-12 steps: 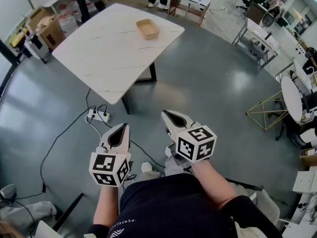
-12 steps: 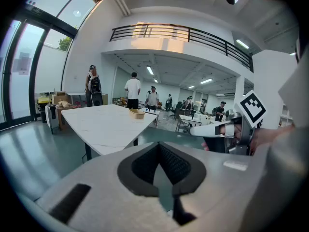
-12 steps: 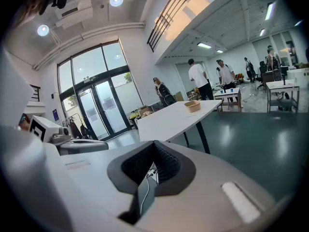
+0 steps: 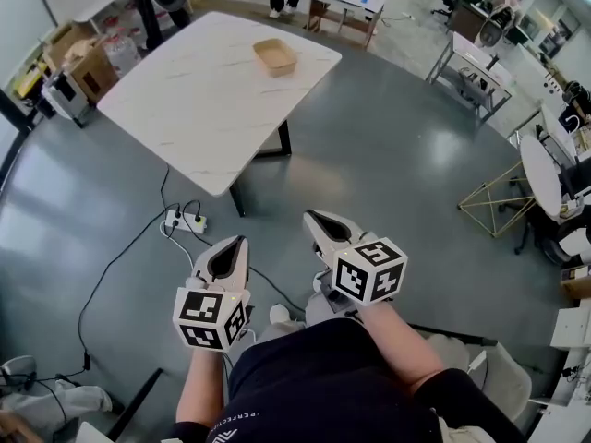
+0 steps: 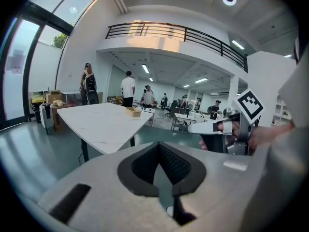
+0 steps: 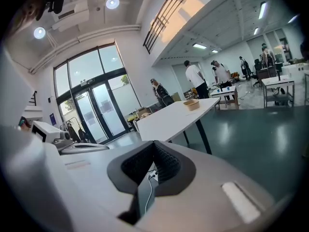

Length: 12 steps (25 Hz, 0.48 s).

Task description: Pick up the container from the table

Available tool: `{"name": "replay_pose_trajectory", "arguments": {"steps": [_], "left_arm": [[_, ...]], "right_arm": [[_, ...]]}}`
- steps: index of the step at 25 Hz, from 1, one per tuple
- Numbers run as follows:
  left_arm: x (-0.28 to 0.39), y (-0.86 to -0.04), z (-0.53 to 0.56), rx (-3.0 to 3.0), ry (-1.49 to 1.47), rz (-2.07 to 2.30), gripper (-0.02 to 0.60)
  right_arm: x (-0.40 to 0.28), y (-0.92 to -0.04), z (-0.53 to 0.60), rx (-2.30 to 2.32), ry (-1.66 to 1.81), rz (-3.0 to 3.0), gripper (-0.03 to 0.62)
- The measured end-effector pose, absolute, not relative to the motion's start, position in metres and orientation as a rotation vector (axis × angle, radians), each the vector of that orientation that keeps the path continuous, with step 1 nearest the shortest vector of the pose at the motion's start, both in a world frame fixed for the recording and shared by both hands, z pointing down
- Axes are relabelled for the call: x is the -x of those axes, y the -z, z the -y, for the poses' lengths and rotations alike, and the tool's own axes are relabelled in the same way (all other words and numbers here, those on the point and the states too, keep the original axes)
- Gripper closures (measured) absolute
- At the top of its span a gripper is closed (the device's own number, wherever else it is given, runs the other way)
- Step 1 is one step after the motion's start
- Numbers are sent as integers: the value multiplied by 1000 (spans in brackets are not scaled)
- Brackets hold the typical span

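Left gripper: jaws together, nothing between them, touching nothing.
Right gripper: jaws closed, empty, just beside the left one, over grey floor.
Shallow tan rectangular container: open side up near the far edge of the white marble-look table, well apart from both grippers; nearly square from above, long axis unclear.
Head view only: white power strip with cables.
Right gripper view only: tall glass doors.
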<state>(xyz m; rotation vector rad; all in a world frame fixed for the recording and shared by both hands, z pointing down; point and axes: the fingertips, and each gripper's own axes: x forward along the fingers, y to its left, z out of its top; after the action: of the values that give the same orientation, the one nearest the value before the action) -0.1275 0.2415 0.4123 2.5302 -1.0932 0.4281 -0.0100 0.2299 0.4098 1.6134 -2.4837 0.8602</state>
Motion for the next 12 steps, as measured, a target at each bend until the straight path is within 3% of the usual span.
{"name": "replay_pose_trajectory", "arguments": {"steps": [12], "left_arm": [[114,-428,-213,-2496,-431,1047,586]], "right_arm": [[-9,-422,-196,-1606,-877,2454,597]]}}
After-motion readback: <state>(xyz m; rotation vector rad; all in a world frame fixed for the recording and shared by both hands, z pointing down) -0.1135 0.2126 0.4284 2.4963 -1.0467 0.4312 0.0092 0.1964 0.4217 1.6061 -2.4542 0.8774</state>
